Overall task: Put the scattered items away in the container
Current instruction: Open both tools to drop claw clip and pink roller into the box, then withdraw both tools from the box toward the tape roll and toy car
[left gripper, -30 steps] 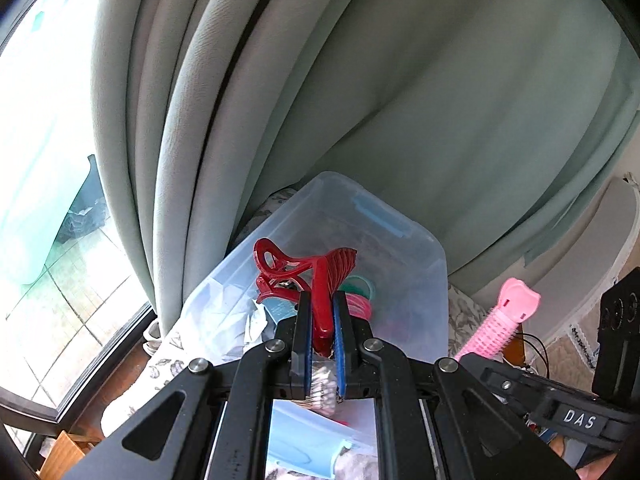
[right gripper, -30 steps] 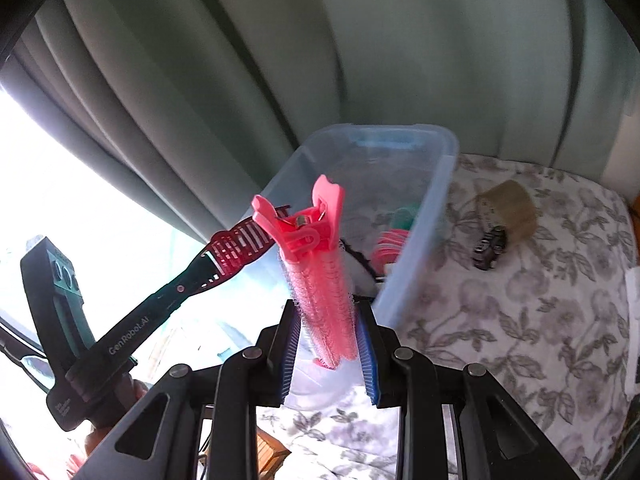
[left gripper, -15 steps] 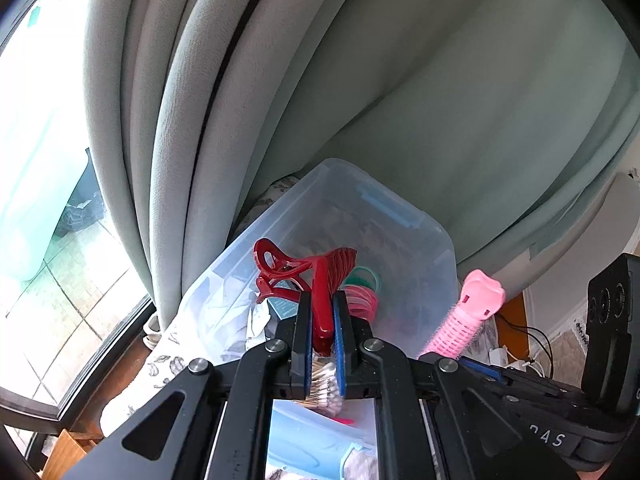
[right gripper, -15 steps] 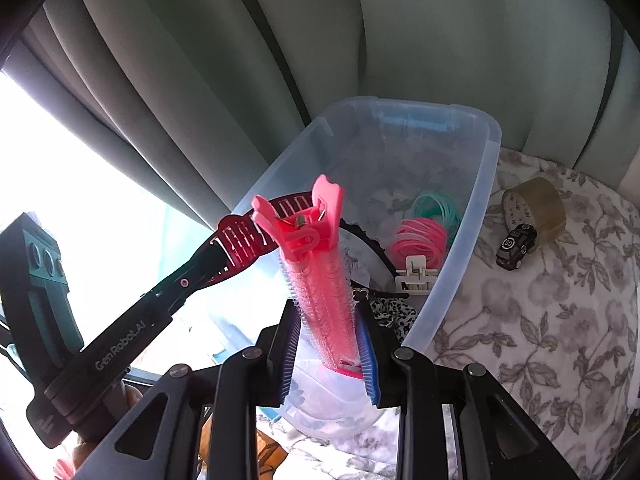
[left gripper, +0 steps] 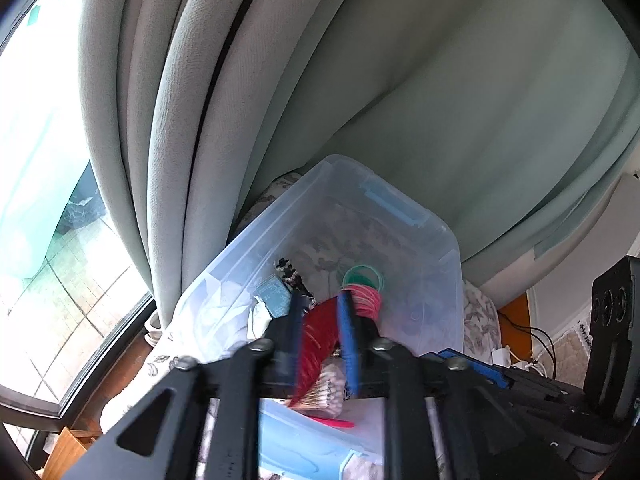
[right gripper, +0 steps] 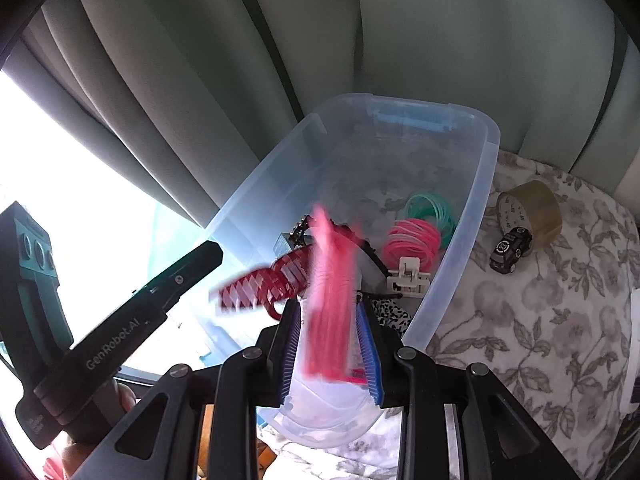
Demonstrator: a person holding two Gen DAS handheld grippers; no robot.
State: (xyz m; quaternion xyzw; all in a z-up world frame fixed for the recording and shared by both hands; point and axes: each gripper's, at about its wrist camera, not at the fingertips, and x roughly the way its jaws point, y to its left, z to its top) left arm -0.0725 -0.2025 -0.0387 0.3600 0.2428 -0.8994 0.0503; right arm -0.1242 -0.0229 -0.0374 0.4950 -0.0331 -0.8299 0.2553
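Bed with floral cover, items resting on it.

The bed (right gripper: 540,320) carries a grey floral-print cover. A clear plastic container (right gripper: 476,208) sits directly on it, against the curtain. Just right of the container lie a roll of brown tape (right gripper: 532,212) and a small black toy car (right gripper: 512,248) (touching the roll). The container's near end reaches the bed's edge.
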